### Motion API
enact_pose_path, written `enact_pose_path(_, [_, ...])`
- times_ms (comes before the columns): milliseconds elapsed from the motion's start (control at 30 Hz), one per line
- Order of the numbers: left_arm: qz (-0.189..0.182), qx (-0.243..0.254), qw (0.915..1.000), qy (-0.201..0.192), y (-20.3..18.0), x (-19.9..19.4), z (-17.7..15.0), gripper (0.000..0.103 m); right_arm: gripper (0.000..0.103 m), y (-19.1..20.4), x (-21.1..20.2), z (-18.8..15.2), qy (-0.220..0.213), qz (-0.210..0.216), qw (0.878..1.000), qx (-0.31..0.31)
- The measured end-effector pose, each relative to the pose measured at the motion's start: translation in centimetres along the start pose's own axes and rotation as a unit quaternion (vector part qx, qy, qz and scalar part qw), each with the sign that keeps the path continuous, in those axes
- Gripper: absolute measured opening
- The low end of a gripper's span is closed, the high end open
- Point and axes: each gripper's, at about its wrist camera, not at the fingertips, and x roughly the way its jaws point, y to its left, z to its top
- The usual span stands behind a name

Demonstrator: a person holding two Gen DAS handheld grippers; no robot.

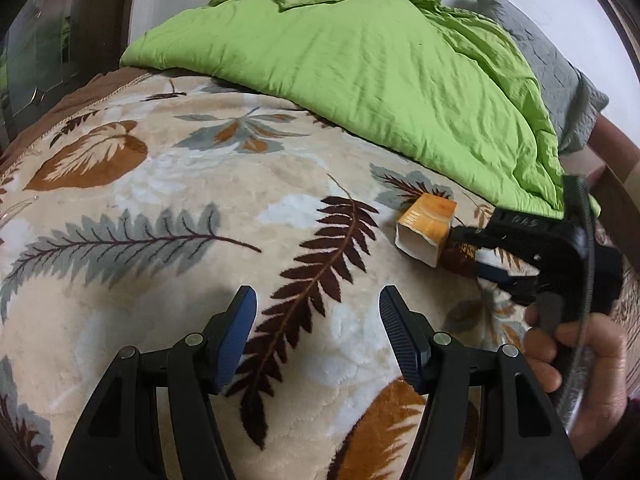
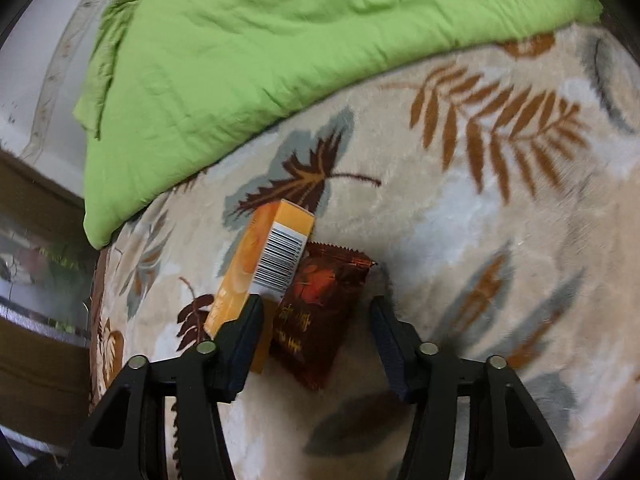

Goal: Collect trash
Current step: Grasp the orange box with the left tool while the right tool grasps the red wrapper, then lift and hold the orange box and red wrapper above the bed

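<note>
- My right gripper (image 2: pixel 316 332), fingers apart, straddles the brown wrapper (image 2: pixel 316 312); orange box (image 2: pixel 260 264) beside its left finger.
- My left gripper (image 1: pixel 318 328), fingers apart, holds nothing.
- Nothing collected yet.

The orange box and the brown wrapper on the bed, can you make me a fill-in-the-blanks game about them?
1. The orange box has a black and white ____ on its side.
2. The brown wrapper lies between the right gripper's open ____.
3. The quilt bunched up behind them is ____.
4. The blanket underneath is patterned with ____.

Missing words: barcode; jaws; green; leaves
</note>
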Motion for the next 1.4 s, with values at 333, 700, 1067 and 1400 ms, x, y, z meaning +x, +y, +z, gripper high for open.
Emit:
enact_pose_path(333, [-0.032,0.057,0.9977,-0.014,-3.2,0.1,-0.1,0.063,0.034,-0.5,-6.4,-3.6,-0.059,0.005,0.998,-0.01])
enact_pose_path(700, [-0.079,0.152,0.9848,0.028,-8.8,5.5,4.1,0.072,0.035,-3.9,-12.7,-7.8,-0.185,-0.031,0.982,-0.013])
enact_pose_path(1067, [-0.033,0.199,0.9718,0.123,-10.2,15.3,7.5,0.072,0.035,-6.1,-13.2,-6.1,-0.185,-0.011,0.983,0.013])
enact_pose_path(1400, [-0.024,0.178,0.9779,0.108,-9.0,14.0,6.0,0.045,0.035,-4.8,-13.0,-6.6,-0.188,-0.024,0.982,-0.017])
